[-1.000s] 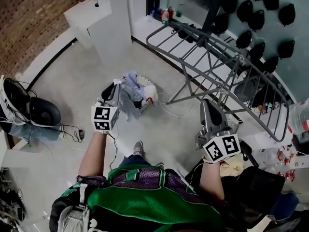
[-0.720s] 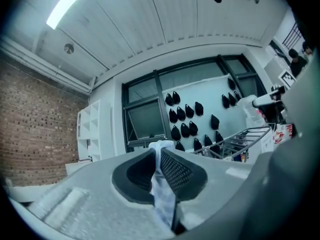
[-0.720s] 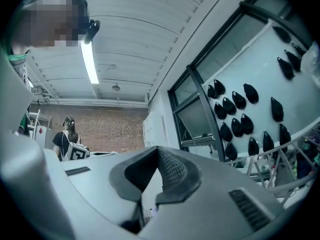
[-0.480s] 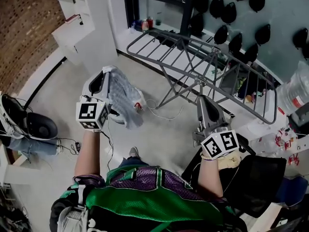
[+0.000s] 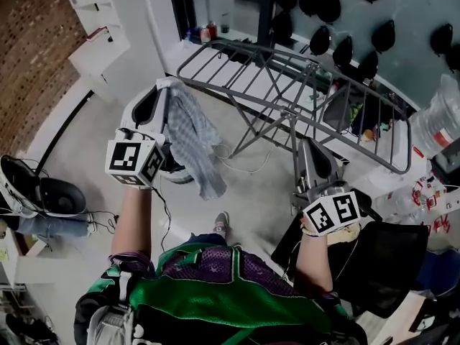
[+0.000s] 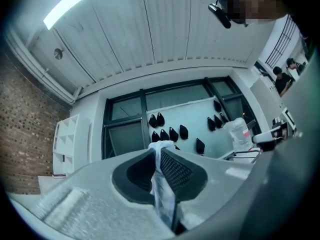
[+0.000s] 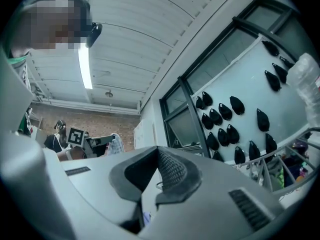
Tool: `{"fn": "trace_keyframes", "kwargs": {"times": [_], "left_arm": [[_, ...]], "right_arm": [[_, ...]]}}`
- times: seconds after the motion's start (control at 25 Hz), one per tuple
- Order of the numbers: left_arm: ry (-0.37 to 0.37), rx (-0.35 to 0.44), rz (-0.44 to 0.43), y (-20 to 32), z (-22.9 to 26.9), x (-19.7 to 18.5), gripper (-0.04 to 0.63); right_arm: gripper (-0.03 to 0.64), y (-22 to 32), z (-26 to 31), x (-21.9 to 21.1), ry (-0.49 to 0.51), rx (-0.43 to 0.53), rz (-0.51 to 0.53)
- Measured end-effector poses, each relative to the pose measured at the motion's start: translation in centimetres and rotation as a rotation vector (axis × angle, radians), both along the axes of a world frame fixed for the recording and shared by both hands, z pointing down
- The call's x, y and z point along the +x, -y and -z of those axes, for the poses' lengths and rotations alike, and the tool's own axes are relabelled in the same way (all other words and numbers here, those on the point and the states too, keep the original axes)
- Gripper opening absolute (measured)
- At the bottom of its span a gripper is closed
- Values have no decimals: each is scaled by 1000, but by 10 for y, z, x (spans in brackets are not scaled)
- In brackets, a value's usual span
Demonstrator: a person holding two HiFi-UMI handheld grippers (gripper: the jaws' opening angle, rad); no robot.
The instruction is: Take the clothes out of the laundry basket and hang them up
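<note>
"Grey-blue checked cloth [image 5: 192,139] up in the air there. Which tool has it?"

"The left tool [image 5: 164,86]. Its jaws are clenched on the top edge of the cloth. In the left gripper view a pale fold of it pokes up just past the tips, pinched between the two dark pads."

"And where does the cloth sit in the room?"

"It hangs down from those jaws, clear of the pale floor [image 5: 86,135], just beside the near left corner of the grey metal drying rack [image 5: 287,85]. In the head view its top lies close against the rack's end rail, though I cannot tell whether it touches. The lower end trails free in a narrow tail."

"What about the right tool?"

"The right tool [image 5: 305,144] is clenched on nothing. In the right gripper view its pads meet at the tips with no fabric between them. In the head view it is held on the person's right, in front of the rack's long near side and pointing towards it, well apart from the cloth."

"Anything behind the rack?"

"A pale wall [image 5: 402,20] carrying rows of dark drop-shaped things [image 5: 343,47], and a big clear bottle [image 5: 440,124] at the right edge. A brick wall [image 5: 29,56] stands off to the left."
</note>
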State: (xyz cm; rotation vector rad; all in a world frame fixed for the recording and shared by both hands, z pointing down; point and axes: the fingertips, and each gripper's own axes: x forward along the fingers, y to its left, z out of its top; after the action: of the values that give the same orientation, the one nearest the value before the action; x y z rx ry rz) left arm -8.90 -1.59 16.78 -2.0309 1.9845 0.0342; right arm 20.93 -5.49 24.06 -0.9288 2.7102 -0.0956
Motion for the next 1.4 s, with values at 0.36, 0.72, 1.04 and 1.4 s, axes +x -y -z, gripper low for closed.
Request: {"fn": "trace_keyframes", "kwargs": {"times": [0.36,0.72,1.04,1.4], "left_arm": [[-31,34,-135,81,17,10,41],[-28,-9,-304,154,6,24,41],[-37,-12,-423,209,4,24,41],[-62,-30,-422,282,1,21,41]], "right_arm": [[0,58,12,-11,-18,15,-76],[0,109,32,-38,-47,46,-165],[0,148,38,-74,-85,67,-204],[0,211,27,-79,-96,58,-167]]}}
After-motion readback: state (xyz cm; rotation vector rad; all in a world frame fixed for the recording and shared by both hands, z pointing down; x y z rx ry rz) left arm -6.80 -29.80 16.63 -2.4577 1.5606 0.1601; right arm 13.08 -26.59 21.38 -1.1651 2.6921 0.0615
